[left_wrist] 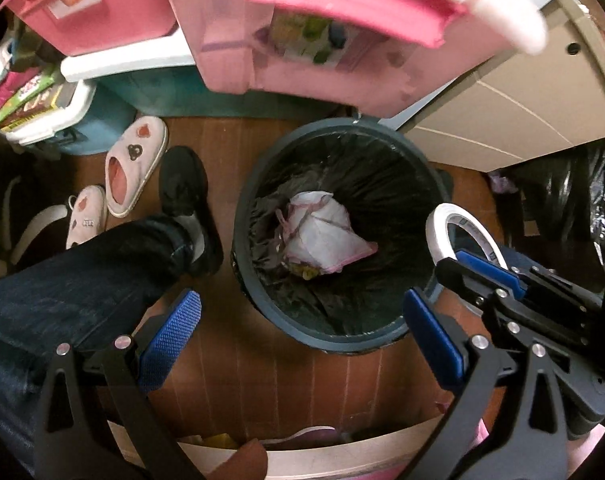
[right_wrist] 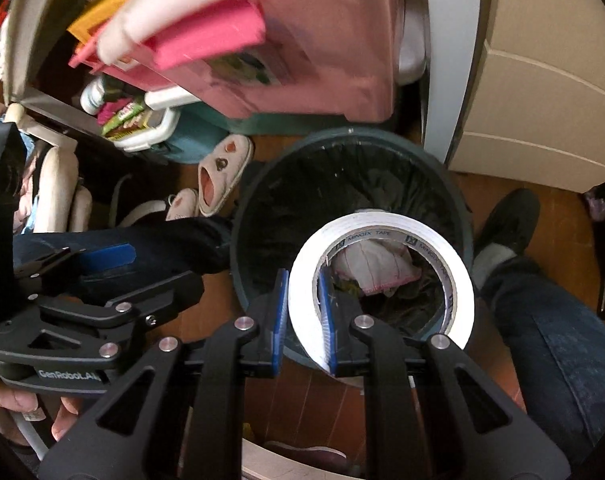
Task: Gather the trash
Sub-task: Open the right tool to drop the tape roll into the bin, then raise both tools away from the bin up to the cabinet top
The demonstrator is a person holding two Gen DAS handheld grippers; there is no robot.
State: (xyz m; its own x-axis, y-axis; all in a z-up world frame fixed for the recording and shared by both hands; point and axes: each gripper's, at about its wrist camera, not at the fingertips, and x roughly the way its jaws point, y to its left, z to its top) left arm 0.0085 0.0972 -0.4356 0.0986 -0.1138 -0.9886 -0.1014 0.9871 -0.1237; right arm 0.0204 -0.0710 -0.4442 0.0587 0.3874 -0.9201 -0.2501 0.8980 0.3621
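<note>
Nearest the right wrist lens, the right gripper has its jaws closed on the wall of a white tape roll, one blue pad outside, one inside the ring, holding it over the rim of the dark bin at 12 o'clock. Only through that ring does this view show the crumpled white-and-pink trash; the left wrist view shows it whole at the bottom of the black liner. Its own left gripper stands wide open and empty at 6 o'clock, with pink slippers farther off at 10 o'clock.
</note>
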